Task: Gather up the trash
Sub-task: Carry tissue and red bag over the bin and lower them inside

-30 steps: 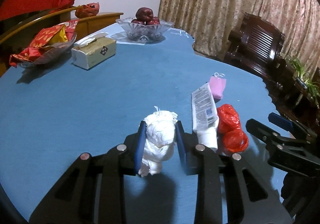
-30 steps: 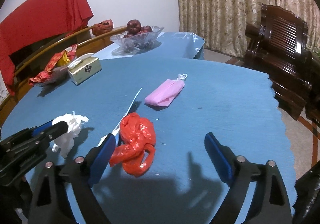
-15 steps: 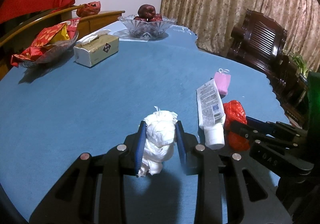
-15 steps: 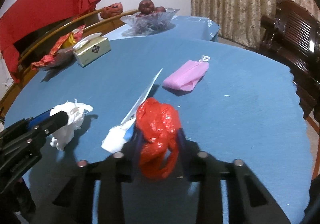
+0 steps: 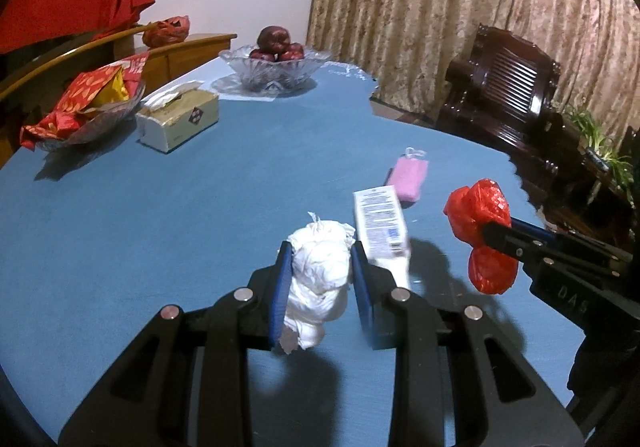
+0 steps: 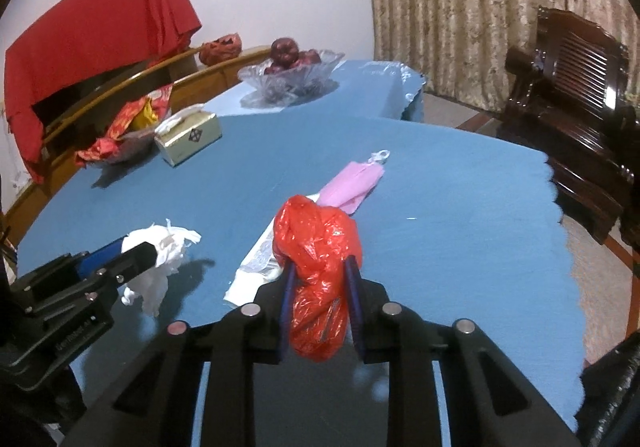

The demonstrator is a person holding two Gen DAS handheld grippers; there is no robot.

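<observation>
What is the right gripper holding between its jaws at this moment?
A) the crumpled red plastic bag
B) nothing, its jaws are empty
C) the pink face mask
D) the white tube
A: the right gripper has its jaws pressed on the crumpled red plastic bag, while the pink face mask and the white tube lie on the blue table.

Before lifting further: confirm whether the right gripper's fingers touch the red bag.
Touching. The right wrist view shows both fingers of the right gripper pinching the red bag.

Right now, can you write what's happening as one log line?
left claw: shut on white bag | right claw: just closed on red bag | tube, pink mask: on table
</observation>
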